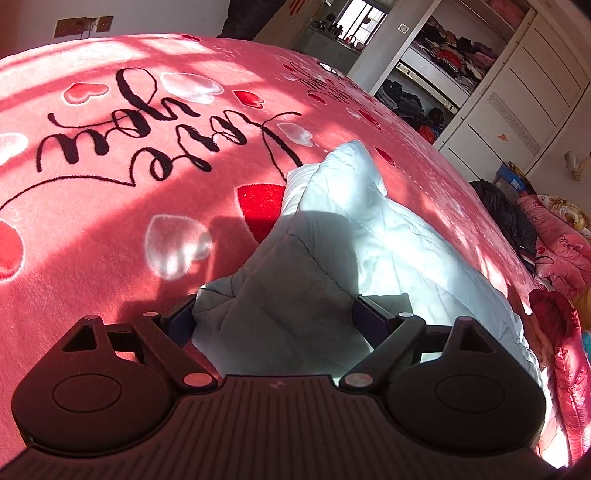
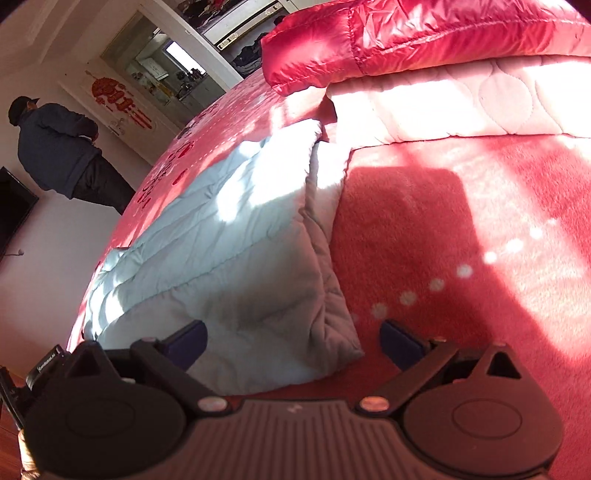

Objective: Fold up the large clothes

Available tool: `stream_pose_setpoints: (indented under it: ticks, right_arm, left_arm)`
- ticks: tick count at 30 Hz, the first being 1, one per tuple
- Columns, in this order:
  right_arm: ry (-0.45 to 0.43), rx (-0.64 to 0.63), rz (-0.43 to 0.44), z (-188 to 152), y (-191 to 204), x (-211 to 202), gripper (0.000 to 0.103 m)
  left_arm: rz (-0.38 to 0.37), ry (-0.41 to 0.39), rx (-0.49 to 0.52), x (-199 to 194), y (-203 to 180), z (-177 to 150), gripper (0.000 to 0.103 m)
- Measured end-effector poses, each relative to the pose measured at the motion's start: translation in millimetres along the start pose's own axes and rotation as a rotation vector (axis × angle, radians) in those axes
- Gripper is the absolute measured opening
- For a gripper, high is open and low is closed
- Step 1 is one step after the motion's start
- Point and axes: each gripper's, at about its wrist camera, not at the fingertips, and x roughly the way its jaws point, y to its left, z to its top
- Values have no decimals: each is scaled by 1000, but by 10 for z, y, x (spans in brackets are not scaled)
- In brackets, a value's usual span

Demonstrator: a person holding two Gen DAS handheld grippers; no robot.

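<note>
1. Left wrist view: the pink bed blanket (image 1: 110, 206) fills nearly everything ahead of the jaws, black script and red and white hearts spread across it, sun stripes over the lot.
2. Next in size, the pale blue padded garment (image 1: 332, 236) lies on that blanket, running from between the jaws away ahead and to the right, bunched and partly in shadow.
3. The left gripper (image 1: 273, 314) has its jaws wide, and a fold of the garment sits between the fingers; whether the pads touch the cloth I cannot tell.
4. Far ahead on the right, an open wardrobe (image 1: 443, 70) shows stacked clothes.
5. Over on the right wrist view, the same garment (image 2: 221, 236) lies flat ahead and to the left of the jaws, its near corner reaching in between them.
6. A shiny red padded jacket (image 2: 406, 33) lies far ahead of the jaws, on a pale pink quilt (image 2: 461, 107).
7. The right gripper (image 2: 291, 341) is spread wide too, nothing clamped.
8. Off to the far left, a person (image 2: 59, 147) in dark clothes stands by the wall.
</note>
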Motion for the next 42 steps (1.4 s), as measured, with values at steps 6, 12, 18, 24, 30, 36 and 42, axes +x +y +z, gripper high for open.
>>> stream_pose_setpoints:
  ticks: [6, 12, 18, 24, 30, 36, 42]
  right_arm:
    - [29, 60, 80, 0, 28, 118, 68]
    - [19, 50, 33, -3, 115, 185, 39]
    - [4, 41, 1, -7, 225, 85, 16]
    - [9, -31, -18, -57, 403, -151, 10]
    - [22, -53, -11, -123, 487, -459, 9]
    - [27, -7, -15, -198, 423, -805, 10]
    - [5, 55, -11, -311, 300, -1153, 10]
  left_arm:
    - [-41, 3, 26, 92, -143, -4, 83]
    - [-47, -22, 70, 131, -231, 39, 30]
    - [-34, -66, 128, 3, -313, 56, 17]
    - [-42, -86, 142, -305, -275, 44, 14]
    - [-38, -80, 181, -639, -246, -46, 14]
    - [-20, -29, 239, -953, -268, -282, 14]
    - [0, 17, 313, -1116, -300, -513, 16]
